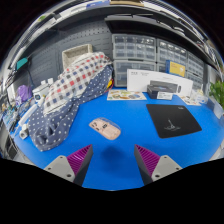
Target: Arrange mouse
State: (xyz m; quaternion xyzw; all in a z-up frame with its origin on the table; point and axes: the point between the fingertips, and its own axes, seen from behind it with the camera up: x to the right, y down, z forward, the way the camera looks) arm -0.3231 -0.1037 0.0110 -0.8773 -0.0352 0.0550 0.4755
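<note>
Mouse (104, 128), pale with a pinkish tint, lies on the blue tabletop (130, 150) ahead of the hand-held gripper (113, 160), a little to the left of the line between its two fingers and well beyond their tips. It touches neither finger. The gripper's fingers are spread wide apart, with bare blue table between them and nothing held; the magenta pads (150, 158) on their inner faces show at the bottom of the gripper's own camera view.

To the right of the mouse, apart from it, a black mouse mat (173, 119) lies flat on the table, its near edge angled toward the right finger. To the left of the mouse a heap of cloth spreads over the table: a dark blue dotted fabric (52, 124) underneath, and a red, white and blue checked fabric (76, 81) bunched on top, rising toward the back.

Behind the mat, along the far edge of the table, sits a white box (152, 79), with papers or flat packets (126, 95) lying just in front of it. Against the back wall stand racks of small clear drawers (133, 48), next to a pale pegboard panel (75, 55). Small items crowd the far left side of the table, too small to tell apart.
</note>
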